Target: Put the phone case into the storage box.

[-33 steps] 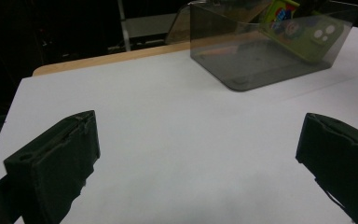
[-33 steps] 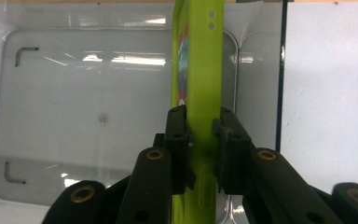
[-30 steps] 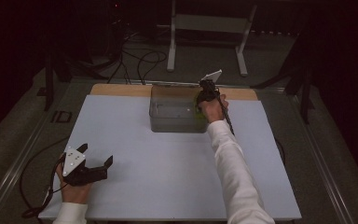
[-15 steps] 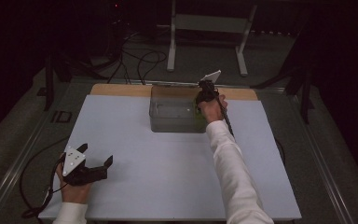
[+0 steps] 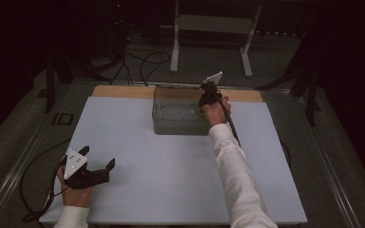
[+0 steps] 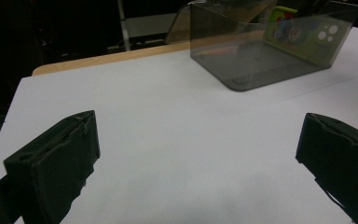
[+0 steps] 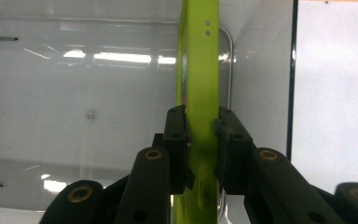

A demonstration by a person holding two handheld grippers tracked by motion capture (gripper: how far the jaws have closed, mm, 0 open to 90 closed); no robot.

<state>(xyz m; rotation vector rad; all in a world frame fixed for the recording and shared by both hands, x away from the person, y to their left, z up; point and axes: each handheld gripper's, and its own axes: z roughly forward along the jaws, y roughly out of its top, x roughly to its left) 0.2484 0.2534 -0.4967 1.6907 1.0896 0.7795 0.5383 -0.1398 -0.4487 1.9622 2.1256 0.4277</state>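
Firmly, right tool [image 7: 200, 140] clamps green case [image 7: 199, 70].

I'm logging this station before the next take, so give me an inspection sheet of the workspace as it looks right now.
Surface: white board on a wooden table top; mostly bare.
Job's things: smoky clear bin at the far middle; green phone case standing on edge inside it.
Clutter: nothing seen.
Grippers: left claw open, over the near left of the board, holding nothing; right claw shut on the green phone case, reaching down into the bin.
Cables: black cable trailing off the left edge; loose cables on the floor beyond.
Surroundings: dark room, metal stand behind.
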